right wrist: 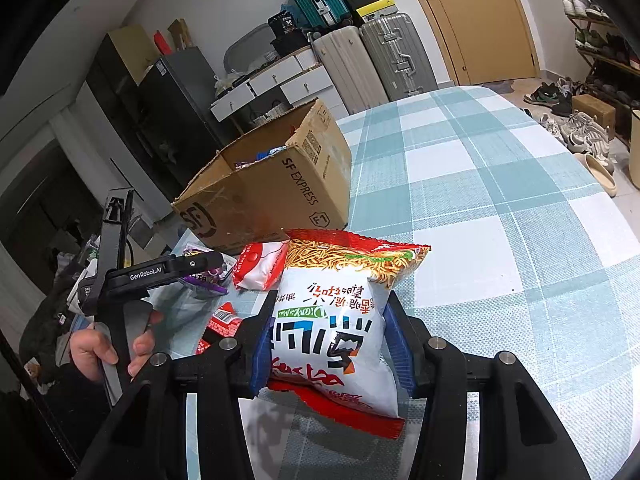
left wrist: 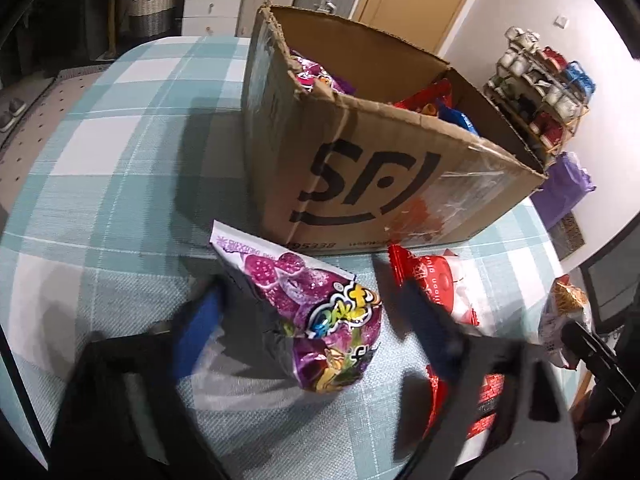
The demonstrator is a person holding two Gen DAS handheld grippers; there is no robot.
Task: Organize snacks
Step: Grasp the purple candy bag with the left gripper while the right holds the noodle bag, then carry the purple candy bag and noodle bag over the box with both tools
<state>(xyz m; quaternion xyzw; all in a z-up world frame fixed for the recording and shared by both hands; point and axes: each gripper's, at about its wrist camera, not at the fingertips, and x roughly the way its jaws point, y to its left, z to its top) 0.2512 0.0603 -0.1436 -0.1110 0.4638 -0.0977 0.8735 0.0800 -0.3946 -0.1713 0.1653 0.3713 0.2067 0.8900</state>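
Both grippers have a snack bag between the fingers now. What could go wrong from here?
1. The left gripper is not yet firm on the purple bag; lifted now, it may slip.
2. The noodle bag bulges in the right gripper and could be crushed.
3. The cardboard box looks full.

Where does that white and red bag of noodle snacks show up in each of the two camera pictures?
Left wrist view: the noodle snack bag sits at the far right edge, only partly seen, right of the red and white packet.
Right wrist view: it fills the lower centre, pressed between the right gripper's blue pads.
Shared landmark: the cardboard box on the checked tablecloth, behind the bag in both.
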